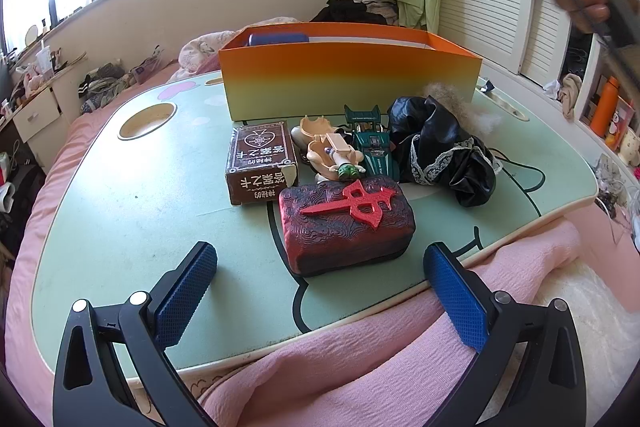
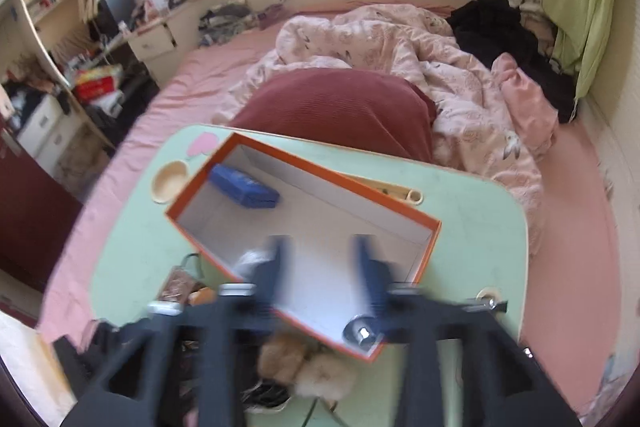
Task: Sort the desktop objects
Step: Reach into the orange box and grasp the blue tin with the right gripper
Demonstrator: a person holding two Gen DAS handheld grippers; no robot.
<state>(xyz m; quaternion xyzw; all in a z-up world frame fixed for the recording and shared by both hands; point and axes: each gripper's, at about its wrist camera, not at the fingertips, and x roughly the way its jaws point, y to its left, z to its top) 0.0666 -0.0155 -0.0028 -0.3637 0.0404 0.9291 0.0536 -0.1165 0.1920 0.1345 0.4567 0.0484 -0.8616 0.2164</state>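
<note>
Orange card walls mark our landmark, the box [image 1: 352, 75] at the far side of the green lap table [image 1: 132, 195], and everything we still have to sort lies just in front of it. One blue case [image 2: 245, 187] already rests inside the box, in its far left corner. In front of the box sit a brown card pack [image 1: 261, 163], a cream figure [image 1: 328, 153], a green toy car [image 1: 370, 145], a black lace-trimmed cloth [image 1: 444, 155] with a tuft of tan fluff [image 1: 444, 95] against the box's right end, and nearest us a red carved case [image 1: 346, 223]. Our left gripper [image 1: 320, 291] hovers low on the near side of that red case, jaws spread wide and holding nothing, one pad to each side of it but not touching. Our right gripper [image 2: 320, 263] hangs high above the box, blurred; its jaws stand partly apart and we see nothing between them. We judge the next pick is the red case. To do it well, we bring the left jaws forward level with its long sides, close on the middle so it does not swing, lift clear of the card pack and figure beside it, and set it down in the bare floor of the box beside the blue case, not on top of it.
</note>
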